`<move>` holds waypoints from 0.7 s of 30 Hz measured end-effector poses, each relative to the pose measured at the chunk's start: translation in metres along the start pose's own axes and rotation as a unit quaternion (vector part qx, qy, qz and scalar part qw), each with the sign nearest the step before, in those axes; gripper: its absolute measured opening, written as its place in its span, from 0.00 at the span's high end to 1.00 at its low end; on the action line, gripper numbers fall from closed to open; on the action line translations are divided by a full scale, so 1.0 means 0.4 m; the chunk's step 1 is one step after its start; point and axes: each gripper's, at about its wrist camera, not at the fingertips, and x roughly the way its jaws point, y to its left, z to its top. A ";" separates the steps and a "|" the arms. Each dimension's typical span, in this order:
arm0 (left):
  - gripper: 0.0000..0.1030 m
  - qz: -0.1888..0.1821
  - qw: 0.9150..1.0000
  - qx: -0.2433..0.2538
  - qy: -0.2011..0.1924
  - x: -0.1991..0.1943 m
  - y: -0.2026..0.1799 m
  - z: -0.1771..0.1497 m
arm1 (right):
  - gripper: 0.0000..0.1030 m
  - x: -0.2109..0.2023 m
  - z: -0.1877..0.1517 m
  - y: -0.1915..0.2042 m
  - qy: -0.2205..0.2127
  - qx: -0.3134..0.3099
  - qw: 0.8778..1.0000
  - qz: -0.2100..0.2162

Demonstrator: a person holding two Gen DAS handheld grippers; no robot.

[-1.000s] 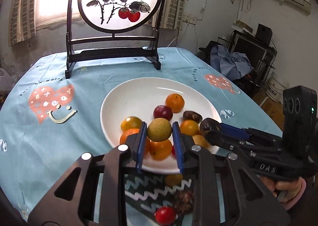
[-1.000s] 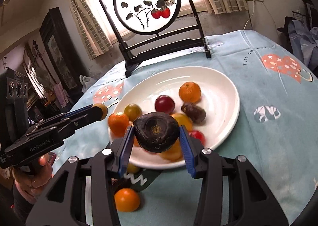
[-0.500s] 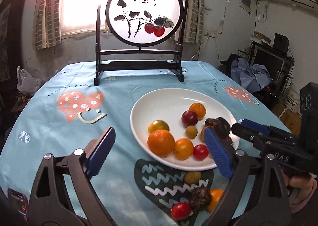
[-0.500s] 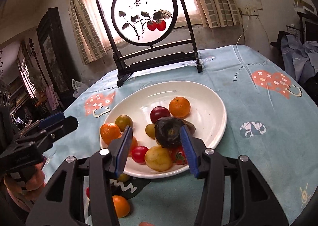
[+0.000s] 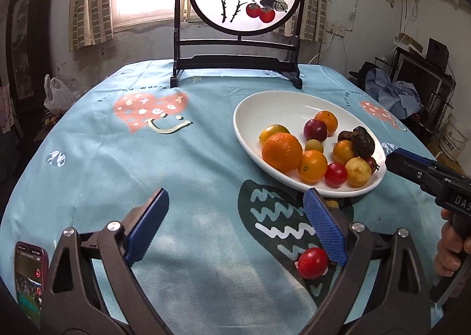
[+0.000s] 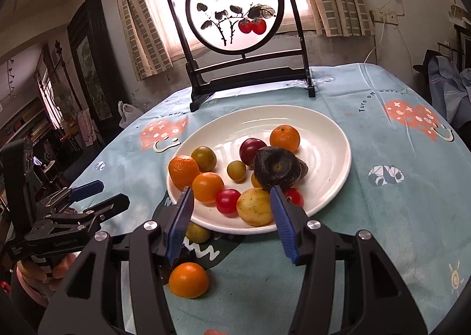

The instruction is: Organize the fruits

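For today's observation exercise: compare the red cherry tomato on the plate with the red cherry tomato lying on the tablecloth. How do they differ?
The plate tomato sits inside the white plate, touching an orange fruit and a yellow fruit; the cloth tomato lies on the tablecloth's dark patterned patch, outside the plate. The plate tomato lies beyond the open left gripper; the cloth tomato sits beside its right-hand finger. Both are small, round, glossy and red.
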 end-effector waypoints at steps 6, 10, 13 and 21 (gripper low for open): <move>0.08 0.005 1.000 0.000 0.010 0.008 0.000 0.000 | 0.44 0.017 -0.020 0.026 0.064 -0.017 0.996 0.057; 0.08 0.010 1.000 -0.010 0.014 0.009 0.011 0.002 | 0.44 0.024 -0.047 0.058 0.110 -0.050 0.988 0.096; 0.07 0.008 0.999 -0.022 0.026 0.017 0.021 0.002 | 0.44 0.030 -0.065 0.075 0.126 -0.074 0.985 0.090; 0.07 0.013 0.999 -0.029 0.033 0.018 0.030 0.001 | 0.44 0.068 -0.107 0.110 0.164 -0.119 0.976 0.077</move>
